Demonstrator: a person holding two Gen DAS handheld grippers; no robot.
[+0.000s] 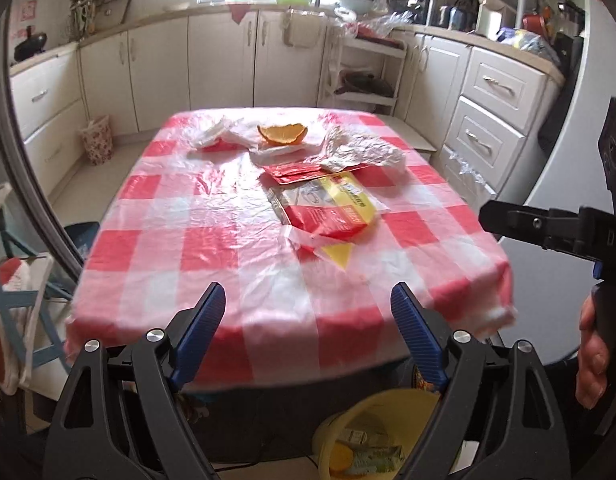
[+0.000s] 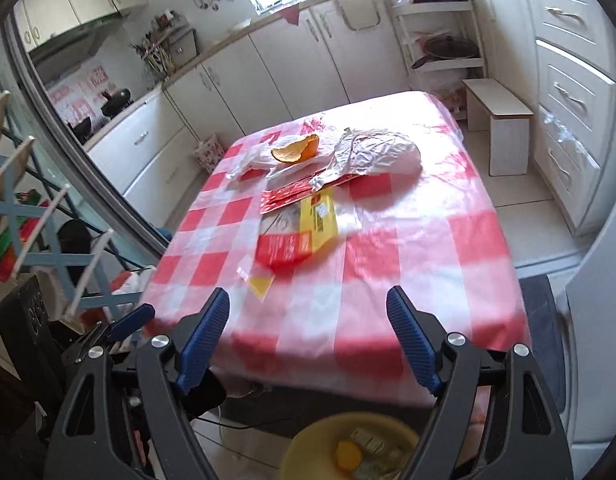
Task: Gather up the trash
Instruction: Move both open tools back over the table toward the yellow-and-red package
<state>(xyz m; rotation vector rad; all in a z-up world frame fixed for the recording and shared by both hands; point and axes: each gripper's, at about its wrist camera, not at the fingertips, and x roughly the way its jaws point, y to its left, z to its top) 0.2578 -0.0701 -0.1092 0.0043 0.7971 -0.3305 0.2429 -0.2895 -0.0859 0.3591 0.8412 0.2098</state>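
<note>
Trash still litters the checked table (image 1: 212, 216) in this kitchen: a red-and-yellow wrapper (image 1: 328, 208) lies nearest us at the middle of the cloth, a flat red packet (image 1: 296, 172) just behind it and partly tucked under a crumpled sheet of foil (image 1: 364, 152), with an orange peel (image 1: 283, 134) resting on crumpled white paper (image 1: 228, 132) toward the far edge. Down at the near end of the table, on the floor, stands a yellow bucket (image 2: 348, 444) that already holds some wrappers and what looks like a piece of peel. We hold the left gripper (image 1: 308, 312) over the table's near edge, its blue pads spread wide with nothing between them, and the right gripper (image 2: 308, 316) beside it likewise stands wide and empty; the right tool's black body (image 1: 548, 224) and the hand (image 1: 592, 348) on it show at the right edge of the left view. We judge that we are between pickups, some of the collecting done and the rest waiting. The next move, as we read it, calls for reaching forward to the red-and-yellow wrapper, the closest piece, and coming in low enough for the pads to close on its thin, raised edge without bunching the plastic cloth beneath, then carrying it back to the bucket.
</note>
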